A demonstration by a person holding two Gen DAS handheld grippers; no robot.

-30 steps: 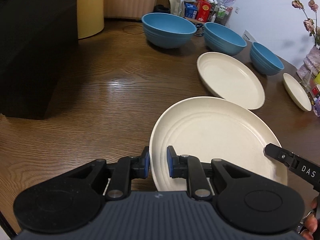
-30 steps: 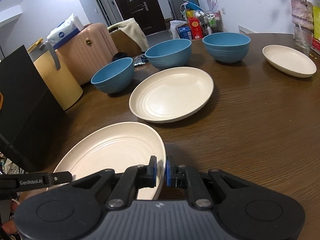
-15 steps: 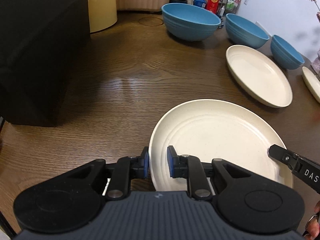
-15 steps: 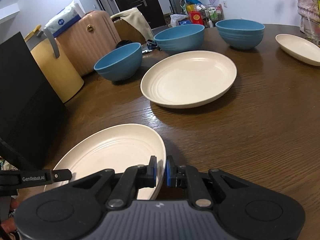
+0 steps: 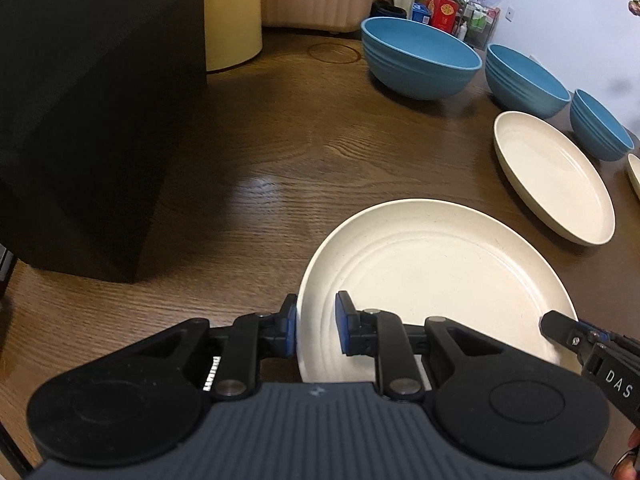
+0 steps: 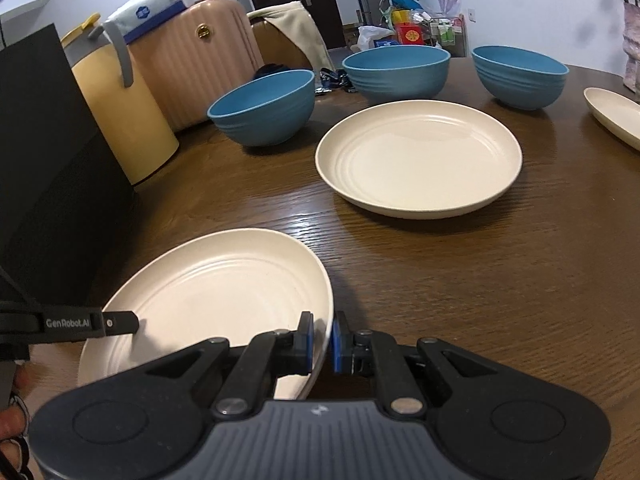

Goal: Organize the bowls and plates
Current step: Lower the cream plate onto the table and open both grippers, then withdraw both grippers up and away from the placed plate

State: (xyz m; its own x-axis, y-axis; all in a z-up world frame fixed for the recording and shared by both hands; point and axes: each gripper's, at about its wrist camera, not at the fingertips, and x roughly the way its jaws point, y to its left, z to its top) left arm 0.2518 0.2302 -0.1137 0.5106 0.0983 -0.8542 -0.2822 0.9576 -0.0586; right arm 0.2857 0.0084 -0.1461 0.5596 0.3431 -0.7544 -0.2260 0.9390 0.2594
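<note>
Black box (image 5: 80, 112): fills the upper left of the left wrist view; it stands on the wooden table (image 5: 248, 152) and crowds that side.
Left gripper (image 5: 316, 326): lower centre of its view; its blue pads straddle the near plate's left rim, the outer pad touching, the inner one with a sliver of gap, so whether it truly pinches cannot be told.
Near plate (image 5: 432, 272): cream, lower centre-right of the left view and lower left of the right view, low over or on the table.
Right gripper (image 6: 322, 338): lower centre of its view, pads pressed together on the plate's right rim.
Second plate (image 6: 418, 156): centre right of the right view, flat on the table, well apart from the near plate.
Blue bowls (image 6: 262, 108): three in a row across the top.
Small plate (image 6: 616, 114): far right edge.
Step in hand: probably setting the near plate down or carrying it toward the second plate.
Doing it well: keep both rims level, move the hands together, avoid the box, release only once the plate is supported.
</note>
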